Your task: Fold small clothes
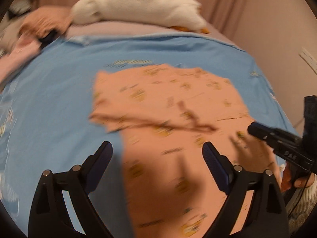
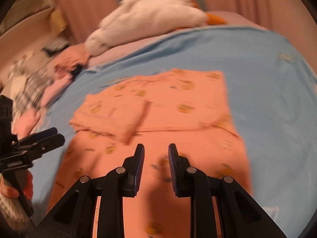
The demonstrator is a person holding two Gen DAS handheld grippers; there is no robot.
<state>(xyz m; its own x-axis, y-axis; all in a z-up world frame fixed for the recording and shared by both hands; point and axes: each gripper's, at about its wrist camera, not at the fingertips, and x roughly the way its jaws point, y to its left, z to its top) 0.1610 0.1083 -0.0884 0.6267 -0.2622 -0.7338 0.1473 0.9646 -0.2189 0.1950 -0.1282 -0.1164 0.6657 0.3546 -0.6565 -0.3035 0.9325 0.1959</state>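
Observation:
A small peach garment [image 1: 168, 99] with yellow prints lies flat on the blue bed sheet [image 1: 49, 89]. In the right wrist view its left sleeve is folded in over the garment [image 2: 178, 103]. My left gripper [image 1: 157, 148] hovers over the garment's lower left part with its jaws wide open and nothing pinched. My right gripper [image 2: 156, 146] is over the lower middle of the garment, its jaws a narrow gap apart and empty. Each gripper also shows in the other's view: the right gripper [image 1: 255, 128] at the right edge, the left gripper [image 2: 57, 134] at the left edge.
A white plush duck [image 2: 150, 17] with an orange bill lies along the far side of the bed. A pile of other clothes [image 2: 33, 91] sits at the far left. Pink curtains [image 1: 227, 6] hang behind. A hand [image 2: 11, 190] grips the left handle.

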